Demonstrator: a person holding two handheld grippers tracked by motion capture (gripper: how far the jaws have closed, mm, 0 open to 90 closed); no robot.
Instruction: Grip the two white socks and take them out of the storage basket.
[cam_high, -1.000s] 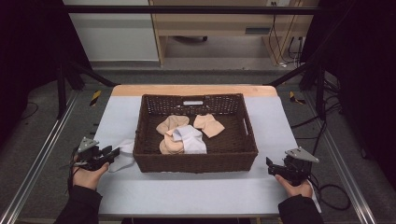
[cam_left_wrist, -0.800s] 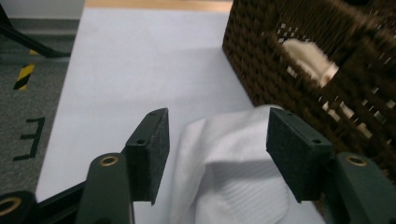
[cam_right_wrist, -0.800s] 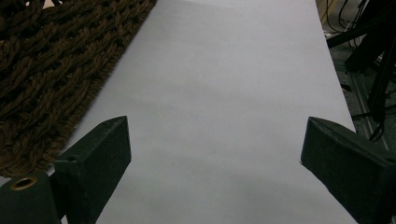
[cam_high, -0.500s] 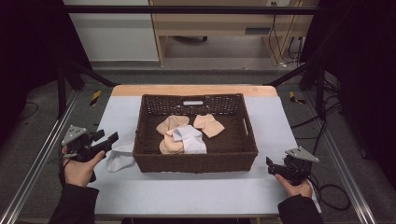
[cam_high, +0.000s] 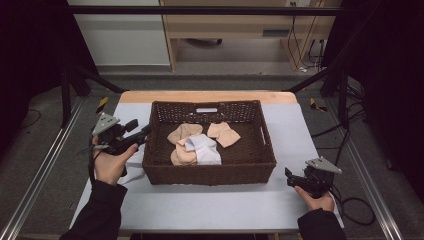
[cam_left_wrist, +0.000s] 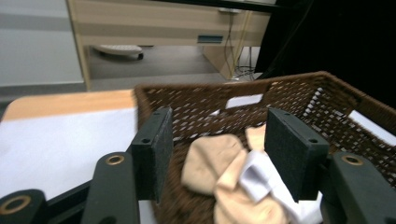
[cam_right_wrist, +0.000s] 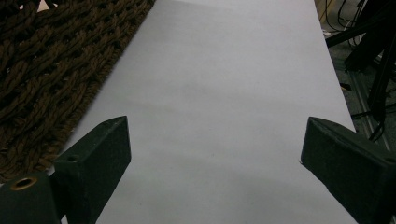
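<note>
Pale grey surface (cam_high: 300, 135) carries a brown wicker basket (cam_high: 210, 174), and the socks lie inside it: tan socks (cam_high: 182, 136) with a white sock (cam_high: 205, 150) on top, its length running front to back. My left jaws (cam_high: 140, 129) hang just outside the basket's left wall, aimed across the rim, so the pile lies ahead and below. They stand partly open, have just been closing a little, and grip nothing. My right jaws (cam_high: 289, 176) rest wide open and empty off the basket's front right corner, farther from the socks. From above I see both hands; the left gripper view frames the pile between the pads, while the right gripper view faces bare surface beside the weave.
</note>
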